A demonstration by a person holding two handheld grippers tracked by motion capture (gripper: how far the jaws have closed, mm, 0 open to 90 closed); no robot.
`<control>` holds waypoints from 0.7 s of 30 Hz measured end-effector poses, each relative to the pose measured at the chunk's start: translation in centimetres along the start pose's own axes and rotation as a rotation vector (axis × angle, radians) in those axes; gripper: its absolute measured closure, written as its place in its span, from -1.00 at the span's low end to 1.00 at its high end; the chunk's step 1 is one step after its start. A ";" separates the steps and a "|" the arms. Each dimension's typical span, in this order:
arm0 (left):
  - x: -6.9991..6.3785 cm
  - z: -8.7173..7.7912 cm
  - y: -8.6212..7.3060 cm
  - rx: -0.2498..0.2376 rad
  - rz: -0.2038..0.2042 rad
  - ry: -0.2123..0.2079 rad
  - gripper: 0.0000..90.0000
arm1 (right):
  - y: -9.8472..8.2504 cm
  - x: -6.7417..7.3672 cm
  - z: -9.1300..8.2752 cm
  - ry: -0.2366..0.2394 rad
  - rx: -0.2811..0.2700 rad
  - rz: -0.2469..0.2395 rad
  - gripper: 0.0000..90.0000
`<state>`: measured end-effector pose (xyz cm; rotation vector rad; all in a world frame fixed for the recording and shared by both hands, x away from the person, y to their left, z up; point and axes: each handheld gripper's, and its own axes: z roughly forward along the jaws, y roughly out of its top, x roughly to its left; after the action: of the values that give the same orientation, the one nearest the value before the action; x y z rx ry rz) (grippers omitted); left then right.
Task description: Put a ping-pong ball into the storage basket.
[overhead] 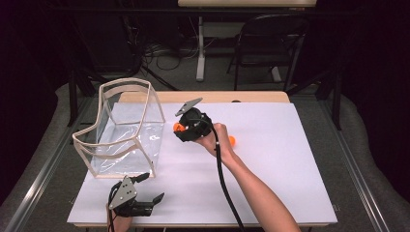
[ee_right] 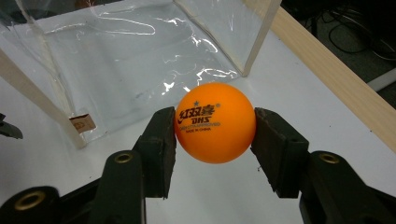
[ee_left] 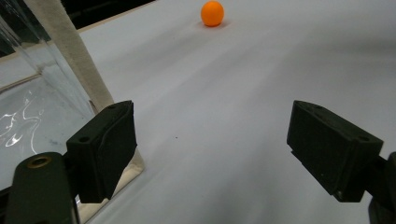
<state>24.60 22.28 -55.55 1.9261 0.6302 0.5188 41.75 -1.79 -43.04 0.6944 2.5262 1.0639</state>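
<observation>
My right gripper is shut on an orange ping-pong ball just right of a clear plastic bag with cream trim. In the right gripper view the printed ball sits squarely between both pads, lifted a little off the sheet in front of the bag. A second orange ball lies on the white sheet behind the right hand. It also shows far ahead in the left gripper view as a ball. My left gripper is open and empty near the table's front edge, by the bag's front corner.
A white sheet covers most of the wooden table. The bag stands upright with its mouth open at the top. A folding chair and cables are on the floor beyond the table.
</observation>
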 end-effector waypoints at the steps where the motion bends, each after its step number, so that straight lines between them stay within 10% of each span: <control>1: 0.0 0.0 0.0 -0.001 -0.001 0.002 -0.65 | 0.1 0.0 0.0 0.000 0.001 -0.003 0.12; 21: 0.1 -0.2 0.0 0.001 -0.002 0.004 -0.65 | 2.0 -0.3 -0.8 0.001 -0.006 -0.018 0.12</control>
<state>24.53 22.50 -55.45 1.9253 0.6349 0.5210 42.27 -1.23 -41.00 0.6683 2.5237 1.0656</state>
